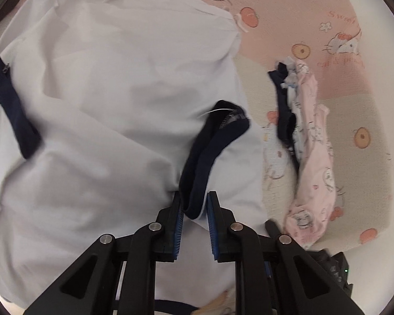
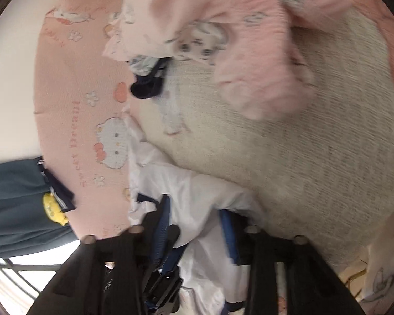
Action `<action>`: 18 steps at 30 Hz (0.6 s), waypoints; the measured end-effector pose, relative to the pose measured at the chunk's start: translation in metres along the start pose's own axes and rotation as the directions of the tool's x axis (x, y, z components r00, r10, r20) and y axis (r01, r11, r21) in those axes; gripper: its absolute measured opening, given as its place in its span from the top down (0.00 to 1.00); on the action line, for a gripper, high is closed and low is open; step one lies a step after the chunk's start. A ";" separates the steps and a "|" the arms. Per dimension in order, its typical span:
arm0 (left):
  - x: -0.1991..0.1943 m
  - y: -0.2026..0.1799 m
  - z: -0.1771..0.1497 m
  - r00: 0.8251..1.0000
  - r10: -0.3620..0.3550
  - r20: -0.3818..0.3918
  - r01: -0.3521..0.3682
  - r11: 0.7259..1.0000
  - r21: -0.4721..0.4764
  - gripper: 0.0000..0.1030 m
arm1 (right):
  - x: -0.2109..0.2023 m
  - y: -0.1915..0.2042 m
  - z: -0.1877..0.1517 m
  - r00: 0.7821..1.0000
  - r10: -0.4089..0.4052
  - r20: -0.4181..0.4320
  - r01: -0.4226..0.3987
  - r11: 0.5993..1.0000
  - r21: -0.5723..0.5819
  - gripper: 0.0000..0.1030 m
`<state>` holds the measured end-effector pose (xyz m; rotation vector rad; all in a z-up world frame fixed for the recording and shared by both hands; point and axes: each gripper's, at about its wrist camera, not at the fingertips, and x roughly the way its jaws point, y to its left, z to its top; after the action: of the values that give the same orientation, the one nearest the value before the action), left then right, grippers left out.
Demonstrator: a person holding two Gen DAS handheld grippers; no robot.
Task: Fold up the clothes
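My left tongs [image 1: 194, 204] pinch the navy cuff [image 1: 212, 144] of the white shirt [image 1: 113, 99] spread on the bed [image 1: 354, 136]. My right tongs [image 2: 197, 223] grip its white cloth; pink pyjamas [image 1: 312, 162] lie beyond.

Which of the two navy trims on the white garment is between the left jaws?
The navy trim running up from the left gripper, not the zippered navy trim at the far left edge of the white garment.
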<state>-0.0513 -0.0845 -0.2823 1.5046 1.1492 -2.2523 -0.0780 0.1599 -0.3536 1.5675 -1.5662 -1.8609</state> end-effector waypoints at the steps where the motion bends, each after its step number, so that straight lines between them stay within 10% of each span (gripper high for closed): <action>1: 0.000 0.000 -0.001 1.000 0.006 -0.002 -0.006 1.000 0.007 0.85 | 0.000 -0.001 -0.001 1.000 -0.028 0.000 0.028 1.000 -0.012 1.00; 10: 0.002 -0.011 -0.008 0.993 0.119 0.014 -0.120 0.981 0.155 0.86 | 0.001 0.016 -0.007 0.986 -0.168 -0.008 0.164 0.973 -0.163 1.00; 18: -0.019 -0.009 -0.002 0.998 0.067 -0.013 -0.065 0.989 0.130 0.85 | -0.001 0.018 -0.008 0.988 -0.116 -0.104 0.095 0.979 -0.181 0.88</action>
<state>-0.0457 -0.0817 -0.2625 1.5881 0.9597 -2.3131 -0.0785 0.1487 -0.3375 1.6733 -1.2563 -1.8693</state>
